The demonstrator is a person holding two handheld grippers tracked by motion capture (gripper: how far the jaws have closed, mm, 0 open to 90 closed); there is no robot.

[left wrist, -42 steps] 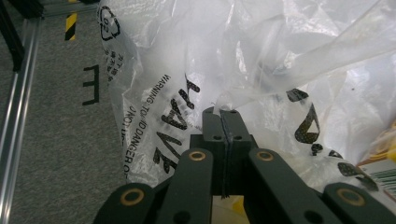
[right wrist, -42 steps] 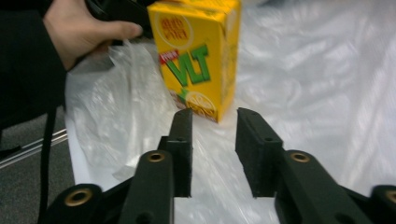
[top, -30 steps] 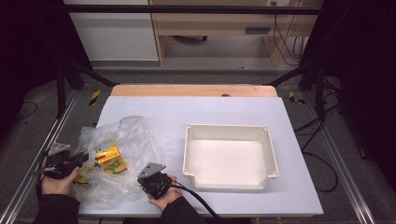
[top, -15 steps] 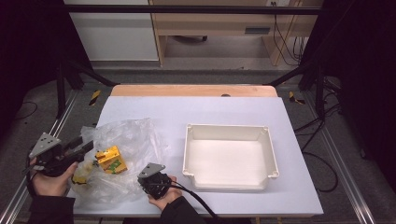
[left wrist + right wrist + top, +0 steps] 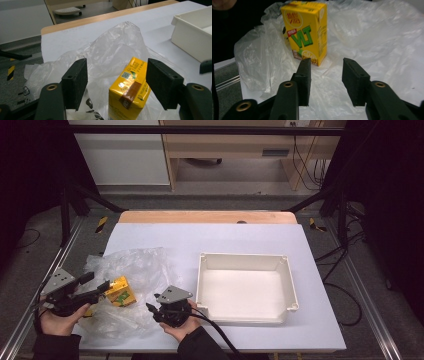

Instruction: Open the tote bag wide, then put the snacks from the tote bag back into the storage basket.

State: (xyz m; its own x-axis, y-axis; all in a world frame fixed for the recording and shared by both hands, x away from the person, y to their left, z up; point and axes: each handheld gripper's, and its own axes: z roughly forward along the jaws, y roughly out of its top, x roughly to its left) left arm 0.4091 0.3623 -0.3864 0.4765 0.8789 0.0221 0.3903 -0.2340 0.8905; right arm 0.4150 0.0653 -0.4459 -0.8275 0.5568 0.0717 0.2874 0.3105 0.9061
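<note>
Both grippers just opening, nothing clamped: left gripper (image 5: 95,283) points level toward juice carton (image 5: 119,291); right gripper (image 5: 154,311) aims at it from plastic bag (image 5: 135,265) edge.

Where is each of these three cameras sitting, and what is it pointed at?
High view: above the person's side, looking forward and down on the table; both hands and forearms show.
Left gripper view: rides the left gripper, facing the yellow carton; open jaws show.
Right gripper view: rides the right gripper, facing the same carton on the plastic bag; open jaws show.
All three share the carton.
</note>
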